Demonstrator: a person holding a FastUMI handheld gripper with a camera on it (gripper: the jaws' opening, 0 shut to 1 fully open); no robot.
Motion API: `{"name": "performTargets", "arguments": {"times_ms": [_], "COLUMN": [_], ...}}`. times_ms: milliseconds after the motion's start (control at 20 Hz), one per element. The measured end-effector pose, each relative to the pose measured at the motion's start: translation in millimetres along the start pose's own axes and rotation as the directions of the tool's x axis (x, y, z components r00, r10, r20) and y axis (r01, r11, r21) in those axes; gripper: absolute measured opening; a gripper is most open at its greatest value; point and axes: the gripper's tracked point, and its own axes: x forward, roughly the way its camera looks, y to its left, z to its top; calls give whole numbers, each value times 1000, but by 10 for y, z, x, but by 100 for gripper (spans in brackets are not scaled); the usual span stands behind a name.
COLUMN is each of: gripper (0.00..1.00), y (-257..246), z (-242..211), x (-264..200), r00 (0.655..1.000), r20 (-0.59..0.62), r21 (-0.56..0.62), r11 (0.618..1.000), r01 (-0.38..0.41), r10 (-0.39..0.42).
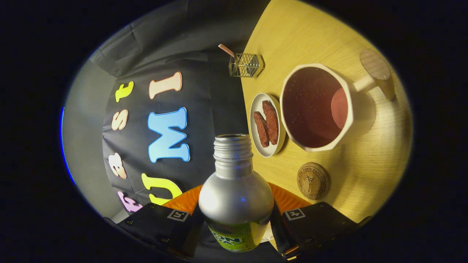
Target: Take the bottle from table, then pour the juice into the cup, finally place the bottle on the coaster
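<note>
The hand-held gripper (236,223) was clamped on the bottle (236,193), both fingers pressing its sides. The bottle's long axis ran straight ahead, its uncapped mouth just short of the cup (314,109) on the worktop (365,164); it looked silver with a green label. The coaster (313,181) lay just beside the cup.

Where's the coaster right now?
In the gripper view, the coaster lies on the table just ahead of the tool, which grips the bottle, and near the cup.
</note>
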Motion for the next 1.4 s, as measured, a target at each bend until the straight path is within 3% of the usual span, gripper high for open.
{"name": "performTargets", "arguments": {"times_ms": [550,1400], "gripper": [79,79], "y": [-11,179], "z": [-21,-146], "x": [40,-54], "r00": [1000,1000], "r20": [21,12], "r21": [142,190], "r11": [990,982], "r01": [7,-13], "r10": [-10,11]}}
